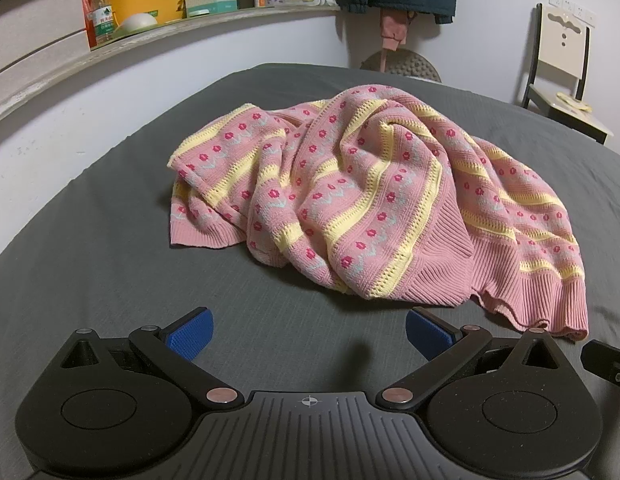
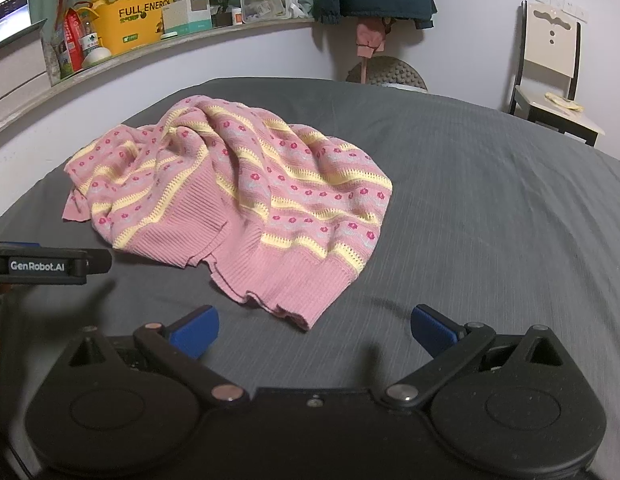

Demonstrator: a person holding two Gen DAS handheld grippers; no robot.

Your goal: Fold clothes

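Both wide and empty, left gripper (image 1: 309, 334) and right gripper (image 2: 314, 330) near crumpled sweater (image 1: 374, 196), ready to grab and flatten on bed (image 1: 109, 248).

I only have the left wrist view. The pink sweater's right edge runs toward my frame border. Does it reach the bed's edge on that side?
Observer: No. In the right wrist view the sweater ends well short, with bare grey sheet beyond it.
Operator: Is the right gripper holding anything?
Observer: No. The right gripper is open over bare sheet, just short of the ribbed hem.
Operator: Anything on the shelf left of my yellow box?
Observer: An open laptop.
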